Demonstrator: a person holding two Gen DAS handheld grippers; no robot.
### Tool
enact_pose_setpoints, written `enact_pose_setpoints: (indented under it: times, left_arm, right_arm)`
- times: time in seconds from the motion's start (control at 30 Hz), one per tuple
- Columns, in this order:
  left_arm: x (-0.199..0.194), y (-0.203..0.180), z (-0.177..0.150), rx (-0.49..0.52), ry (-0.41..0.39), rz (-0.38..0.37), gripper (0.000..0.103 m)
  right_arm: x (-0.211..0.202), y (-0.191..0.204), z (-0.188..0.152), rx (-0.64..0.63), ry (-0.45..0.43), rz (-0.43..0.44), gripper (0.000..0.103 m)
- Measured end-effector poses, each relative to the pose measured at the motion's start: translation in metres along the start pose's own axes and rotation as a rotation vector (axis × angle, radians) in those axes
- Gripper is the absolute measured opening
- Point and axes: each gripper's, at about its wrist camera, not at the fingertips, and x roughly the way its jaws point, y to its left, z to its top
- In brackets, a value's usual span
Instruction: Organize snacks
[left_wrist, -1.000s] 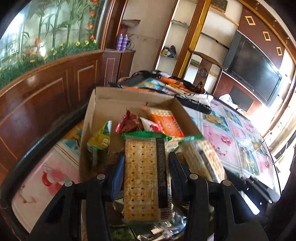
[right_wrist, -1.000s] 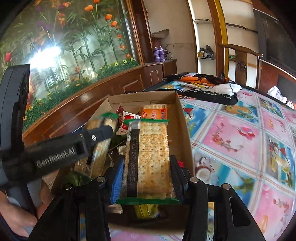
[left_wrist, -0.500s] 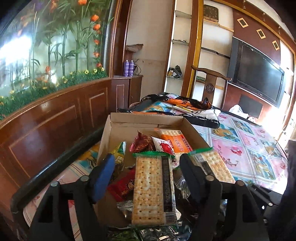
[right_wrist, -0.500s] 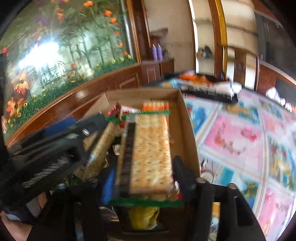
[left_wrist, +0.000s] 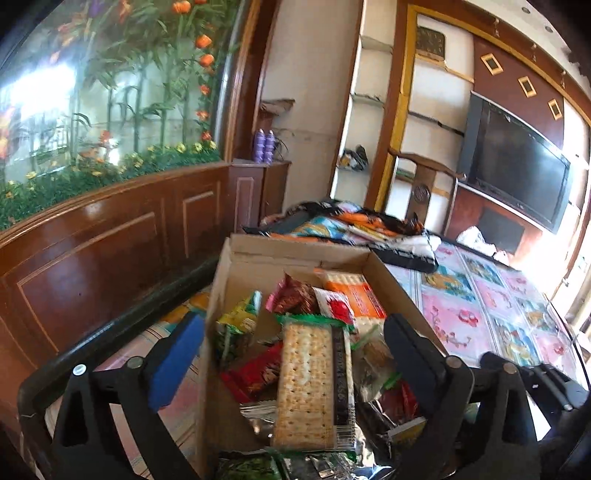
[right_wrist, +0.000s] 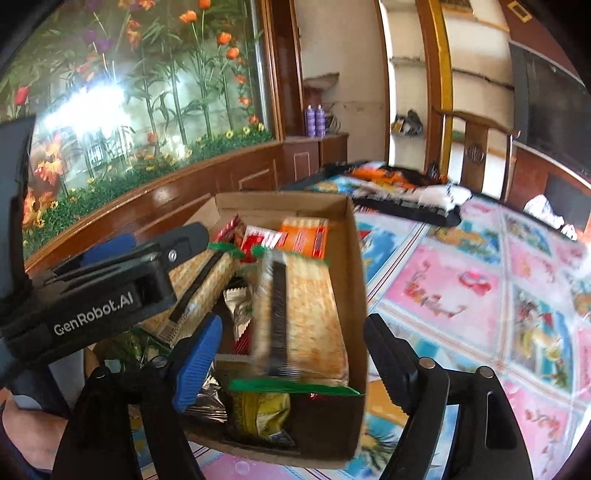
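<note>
A cardboard box (left_wrist: 221, 295) full of snack packets stands on the table. A clear pack of square crackers (left_wrist: 312, 384) lies on top of the pile, between the wide jaws of my left gripper (left_wrist: 291, 354), which are opening; neither pad touches it. In the right wrist view a second cracker pack (right_wrist: 303, 314) rests along the box's right wall (right_wrist: 354, 288). My right gripper (right_wrist: 293, 358) straddles it with opening jaws clear of its sides. The left gripper (right_wrist: 110, 291) shows at the left there, above its own cracker pack (right_wrist: 207, 284).
An orange cracker pack (left_wrist: 351, 291), red packets and a yellow packet (right_wrist: 262, 410) fill the box. A flowered tablecloth (right_wrist: 461, 288) spreads right of it. A black bar (right_wrist: 406, 210) and a heap of cloth lie behind; dark wood panelling (left_wrist: 92, 258) runs left. A hand (right_wrist: 22, 435) shows low left.
Both grippers went from shut on their cracker packs to wide apart. The packs now lie loose in the box. The left wrist view has tipped upward.
</note>
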Motion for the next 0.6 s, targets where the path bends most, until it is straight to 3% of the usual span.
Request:
enact_pose_setpoints:
  times: [0.2,0.43,0.6]
  left_arm:
    - [-0.012,-0.003,-0.002,0.010,-0.042,0.025,0.103]
    - [-0.024,-0.027,-0.015,0.065,0.007,0.044,0.103]
    - [-0.042,-0.054,-0.023,0.132,-0.015,0.035,0.103]
  right_arm:
    - [-0.032,-0.015,0.003,0.029,-0.086,-0.036,0.090]
    - [-0.064,-0.030,-0.003,0.057,-0.127,-0.068,0.092]
    - [-0.090,-0.036,-0.014,0.051,-0.151,-0.065,0.093]
